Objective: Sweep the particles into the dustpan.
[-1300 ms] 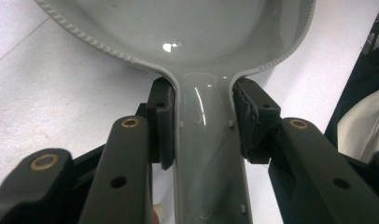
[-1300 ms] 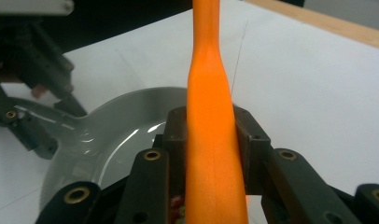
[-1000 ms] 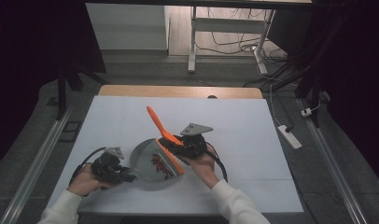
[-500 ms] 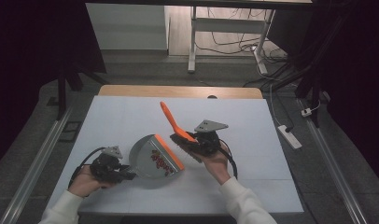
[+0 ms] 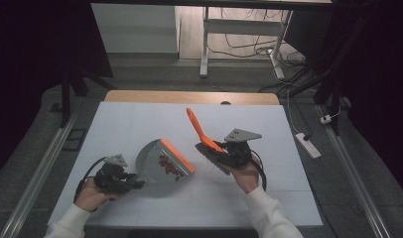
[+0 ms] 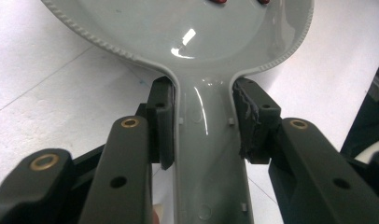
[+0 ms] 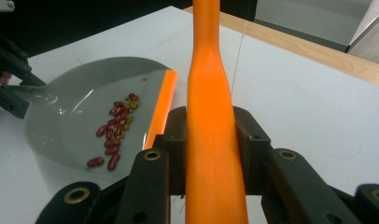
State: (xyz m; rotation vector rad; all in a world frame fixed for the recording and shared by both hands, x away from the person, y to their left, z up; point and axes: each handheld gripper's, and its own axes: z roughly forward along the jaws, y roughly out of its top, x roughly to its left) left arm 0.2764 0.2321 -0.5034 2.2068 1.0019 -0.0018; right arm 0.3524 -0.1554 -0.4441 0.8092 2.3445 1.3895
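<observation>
Dustpan (image 5: 162,163), grey with an orange front lip, is lying near the middle of the white counter (image 5: 140,119), mouth facing right. Red beans (image 5: 170,167), with a few paler ones among them, are sitting inside it just behind the lip. Left hand-held gripper (image 5: 132,181), at the near left, is clamping the dustpan's grey handle (image 6: 208,154); in the left gripper view both pads are pressing on the handle's sides. Right hand-held gripper (image 5: 217,153), to the right of the dustpan and apart from it, is closed tight on an orange brush (image 5: 202,131), gripping it partway along. The brush handle is pointing up and toward the far left, tilted; dark bristles are hanging at its lower end, just off the dustpan's lip. A person's hands and white sleeves are coming in from the near edge.
</observation>
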